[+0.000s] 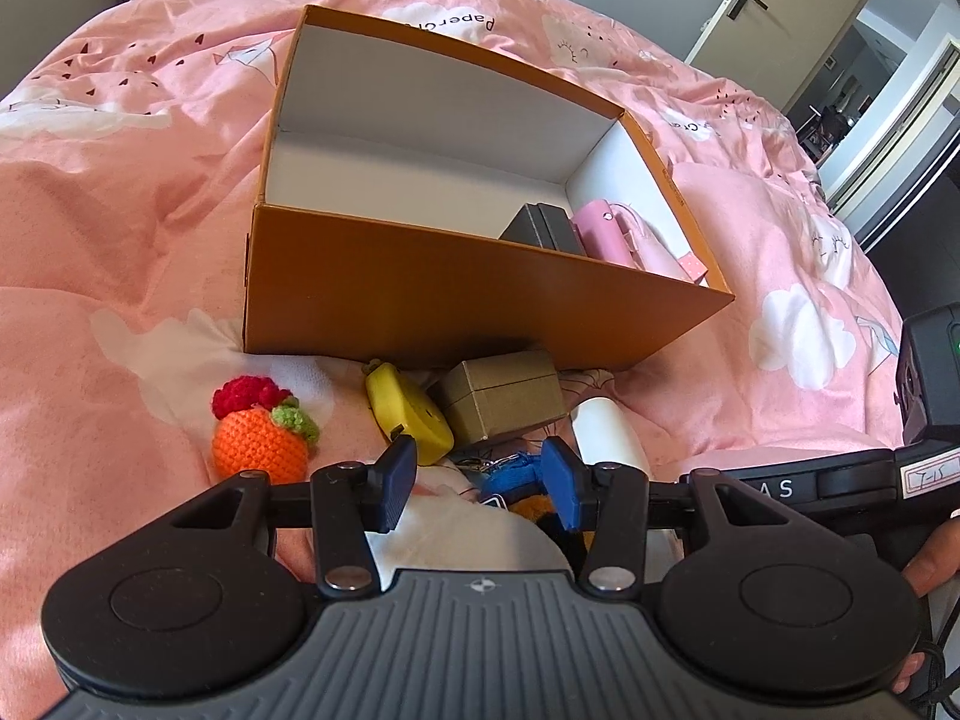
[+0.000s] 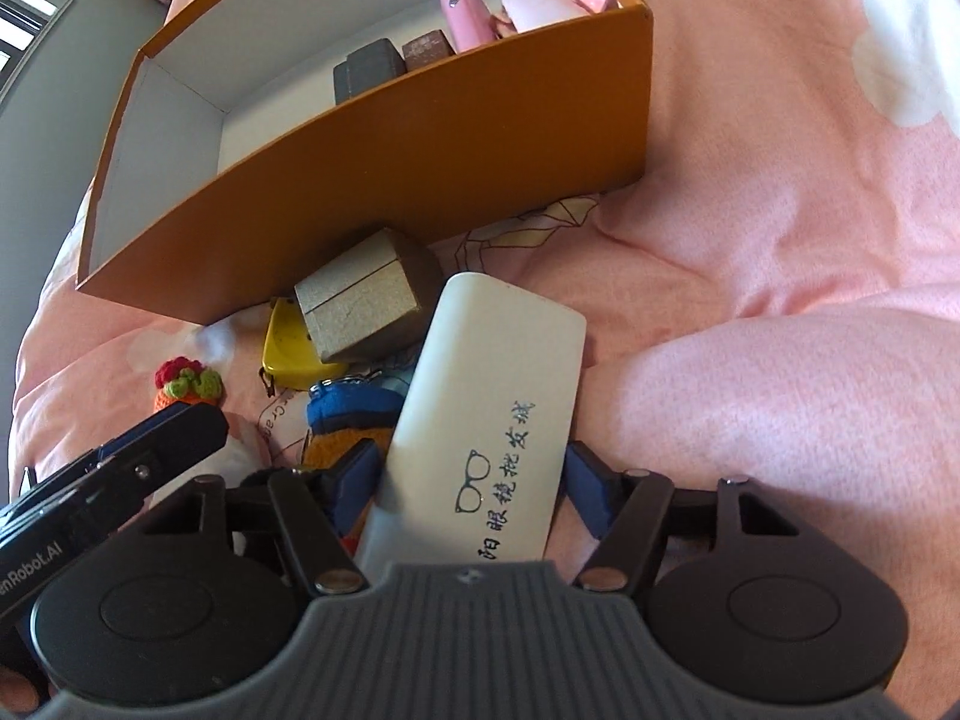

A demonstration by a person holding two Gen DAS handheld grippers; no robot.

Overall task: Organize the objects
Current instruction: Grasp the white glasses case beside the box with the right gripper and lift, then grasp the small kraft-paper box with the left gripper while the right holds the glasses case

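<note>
Pink bedding (image 1: 120,228) under us, orange box (image 1: 420,294) ahead holding 2 dark boxes and a pink case (image 2: 459,15). Our right gripper (image 2: 474,480) straddles the white glasses case (image 2: 498,396), contact unclear; our left gripper (image 1: 480,480) hangs apart over blue fabric (image 1: 510,471)

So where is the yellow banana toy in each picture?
Left wrist view: the yellow banana-shaped toy lies low in the middle, just beyond the claw tips, beside the small brown cardboard box.
Right wrist view: left of centre, mostly hidden behind that box, the toy peeks out.
Shared landmark: the small brown box.
</note>
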